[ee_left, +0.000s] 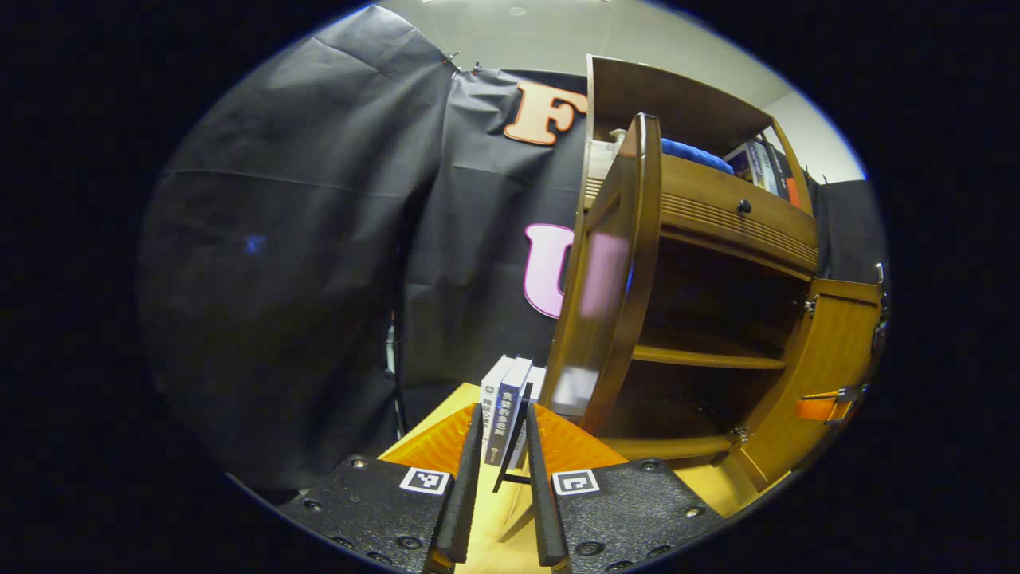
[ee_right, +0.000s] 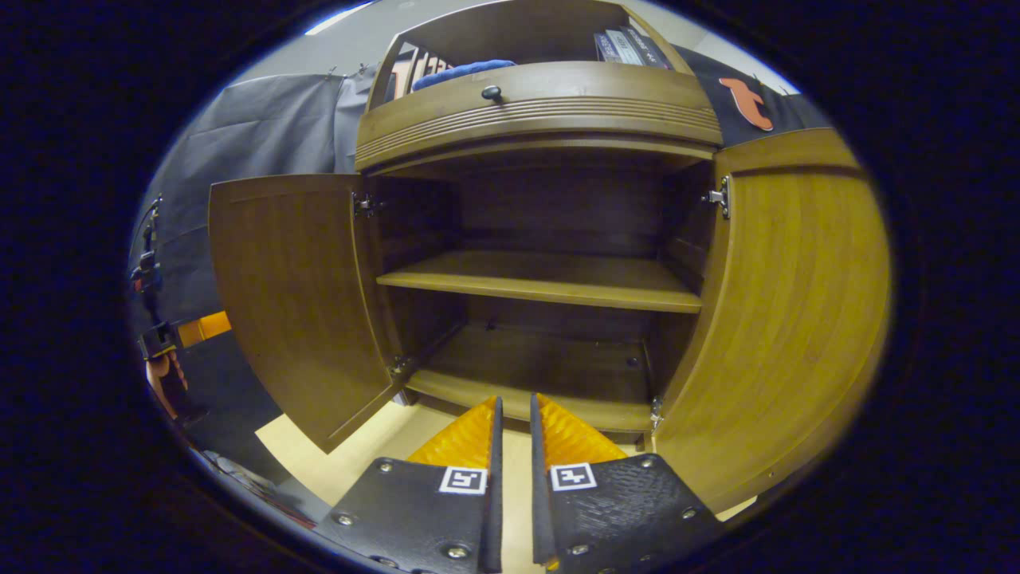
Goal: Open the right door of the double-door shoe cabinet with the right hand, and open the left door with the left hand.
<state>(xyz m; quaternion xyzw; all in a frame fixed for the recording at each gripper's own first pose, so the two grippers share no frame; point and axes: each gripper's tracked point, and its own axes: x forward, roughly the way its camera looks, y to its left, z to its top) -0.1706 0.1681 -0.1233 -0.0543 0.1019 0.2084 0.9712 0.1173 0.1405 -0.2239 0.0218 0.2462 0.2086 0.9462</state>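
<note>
As seen from the left gripper view, the left door (ee_left: 610, 271) of the shoe cabinet (ee_left: 741, 211) stands swung well out, its edge turned toward the camera, with the dark shelves behind it exposed. The right door (ee_left: 829, 367) hangs open too, at the far side. The left gripper (ee_left: 504, 446) sits apart from the left door, its two fingers drawn close together with only a narrow slot between them and nothing caught there. Beyond the fingertips a few books (ee_left: 506, 410) stand upright on the table (ee_left: 717, 486).

From the right gripper view, the cabinet faces the camera squarely, both doors spread wide: left door (ee_right: 295, 303) on one side, right door (ee_right: 797, 319) on the other, with the middle shelf (ee_right: 542, 283) bare between them. The right gripper (ee_right: 514, 434) hovers just in front of the cabinet's bottom ledge, fingers nearly together, gripping nothing and touching neither door. Far off at the edge, a hand (ee_right: 163, 379) shows.

Judging by this, both openings look done; nothing appears left but to draw back.
</note>
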